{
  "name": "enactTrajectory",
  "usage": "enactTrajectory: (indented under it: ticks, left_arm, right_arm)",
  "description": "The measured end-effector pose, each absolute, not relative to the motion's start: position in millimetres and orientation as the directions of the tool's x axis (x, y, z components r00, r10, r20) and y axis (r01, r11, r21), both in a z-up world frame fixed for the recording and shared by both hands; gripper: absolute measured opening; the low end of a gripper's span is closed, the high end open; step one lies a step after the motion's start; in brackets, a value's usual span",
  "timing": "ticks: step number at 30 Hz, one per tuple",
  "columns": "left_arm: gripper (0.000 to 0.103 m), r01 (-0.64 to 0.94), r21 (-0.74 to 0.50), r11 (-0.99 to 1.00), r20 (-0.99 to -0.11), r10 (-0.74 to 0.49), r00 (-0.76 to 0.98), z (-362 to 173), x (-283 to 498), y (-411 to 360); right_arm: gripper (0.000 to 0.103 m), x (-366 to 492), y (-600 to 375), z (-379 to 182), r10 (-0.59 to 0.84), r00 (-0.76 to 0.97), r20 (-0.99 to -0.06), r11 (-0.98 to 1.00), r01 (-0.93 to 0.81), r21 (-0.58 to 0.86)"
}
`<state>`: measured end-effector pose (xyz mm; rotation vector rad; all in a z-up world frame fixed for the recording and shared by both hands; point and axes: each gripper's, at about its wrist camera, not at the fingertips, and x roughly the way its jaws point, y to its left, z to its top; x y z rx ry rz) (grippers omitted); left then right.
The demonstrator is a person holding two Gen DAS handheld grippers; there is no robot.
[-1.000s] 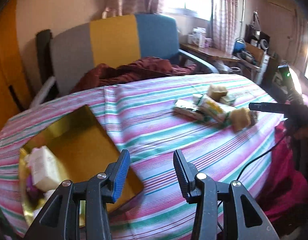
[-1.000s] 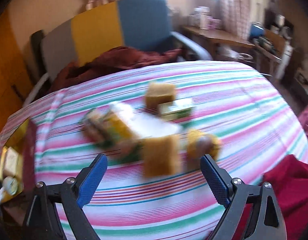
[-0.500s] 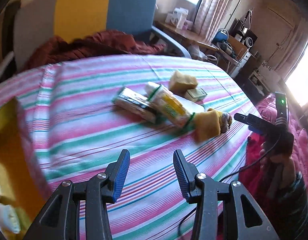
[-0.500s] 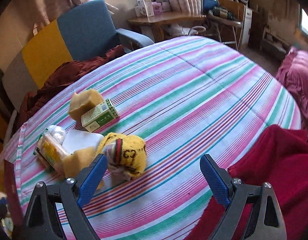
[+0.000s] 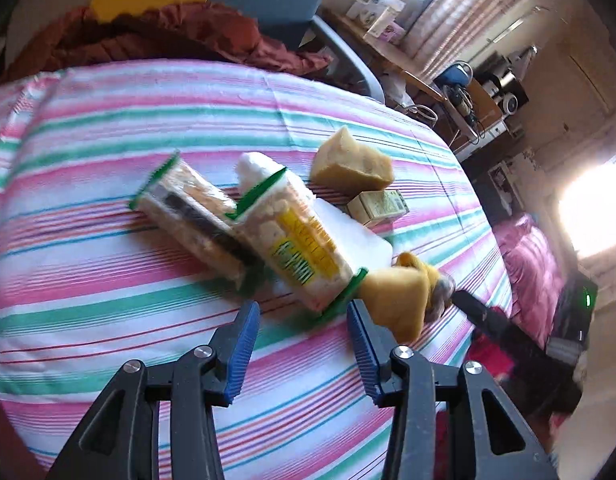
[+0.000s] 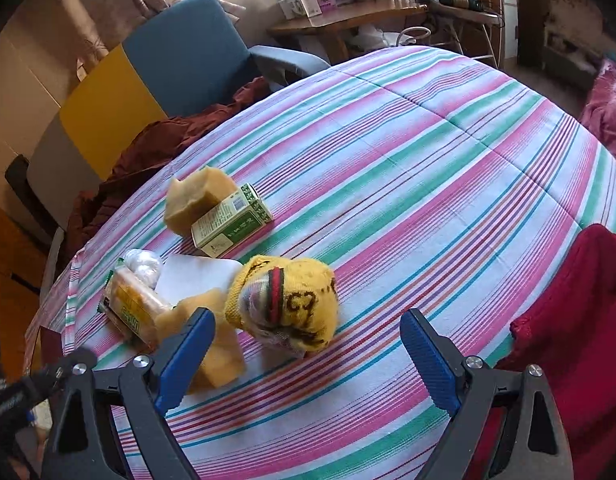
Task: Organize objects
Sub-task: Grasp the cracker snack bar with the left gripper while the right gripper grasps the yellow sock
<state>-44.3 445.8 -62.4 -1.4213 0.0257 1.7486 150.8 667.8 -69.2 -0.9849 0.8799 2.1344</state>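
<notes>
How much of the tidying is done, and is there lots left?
Nothing looks put away in these views. Neither gripper holds anything: the left gripper hangs open near the yellow snack pack, and the right gripper is open in front of the yellow knitted bundle. The sponge blocks and the green box all sit on the striped cloth.

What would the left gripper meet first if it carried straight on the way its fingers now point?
Most likely the near, green-edged end of the yellow-labelled snack packet, which lies just ahead of the open left gripper on the striped cloth. Depth is hard to judge in the fisheye view.
</notes>
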Motion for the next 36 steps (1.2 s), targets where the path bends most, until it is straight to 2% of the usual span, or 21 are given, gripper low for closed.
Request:
enactTrajectory:
  ticks: [3,11,15,22,25,27,29,33,34,35,36]
  left_arm:
    - [0.059,-0.554,-0.516,-0.653,-0.804,0.593,0.05,-74.6,-52.3,461.7]
    - [0.07,-0.4,-0.568,-0.719,-0.802,0.592,0.076,-94.9,-67.1,484.7]
    - [0.069,-0.361,-0.56,-0.746,-0.814,0.575,0.074,-101.0,-72.2,494.3]
    - [0.05,-0.451,-0.5,-0.739,-0.842,0.537,0.053,-104.9,-68.7,490.5]
    - [0.049,-0.491,-0.489,-0.722,-0.839,0.543,0.036,-103.8,-66.0,479.2]
    - [0.048,-0.515,-0.478,-0.712,-0.839,0.543,0.029,-102.9,-63.4,472.9]
    - [0.048,-0.544,-0.464,-0.699,-0.842,0.54,0.025,-100.6,-58.0,464.1]
    - [0.048,-0.588,-0.44,-0.679,-0.845,0.534,0.016,-96.6,-51.7,449.2]
    - [0.048,-0.602,-0.428,-0.674,-0.848,0.53,0.009,-95.3,-48.5,444.7]
    - [0.048,-0.62,-0.414,-0.666,-0.85,0.527,0.002,-93.8,-45.0,439.3]
    - [0.048,-0.636,-0.399,-0.66,-0.853,0.523,-0.008,-92.5,-41.5,433.5]
  right_arm:
    - [0.094,151.9,668.9,-68.2,0.252,-0.531,-0.809,-0.585,-0.749,0.31]
    - [0.094,149.3,667.1,-62.7,0.271,-0.534,-0.801,-0.601,-0.744,0.292]
    - [0.094,149.5,668.9,-64.6,0.271,-0.535,-0.8,-0.596,-0.746,0.298]
    - [0.094,142.2,675.4,-74.8,0.244,-0.559,-0.792,-0.595,-0.732,0.333]
    - [0.094,138.0,678.4,-83.1,0.23,-0.549,-0.803,-0.588,-0.736,0.335]
    - [0.089,135.5,680.3,-88.5,0.22,-0.54,-0.812,-0.586,-0.739,0.333]
    - [0.081,133.4,682.4,-94.2,0.207,-0.532,-0.821,-0.584,-0.74,0.333]
    - [0.079,129.7,684.9,-100.4,0.199,-0.532,-0.823,-0.586,-0.738,0.335]
    - [0.074,127.4,683.5,-99.7,0.204,-0.527,-0.825,-0.602,-0.732,0.319]
    - [0.06,124.7,681.4,-98.9,0.195,-0.53,-0.825,-0.62,-0.718,0.315]
    - [0.053,122.9,679.5,-97.8,0.185,-0.535,-0.824,-0.633,-0.707,0.316]
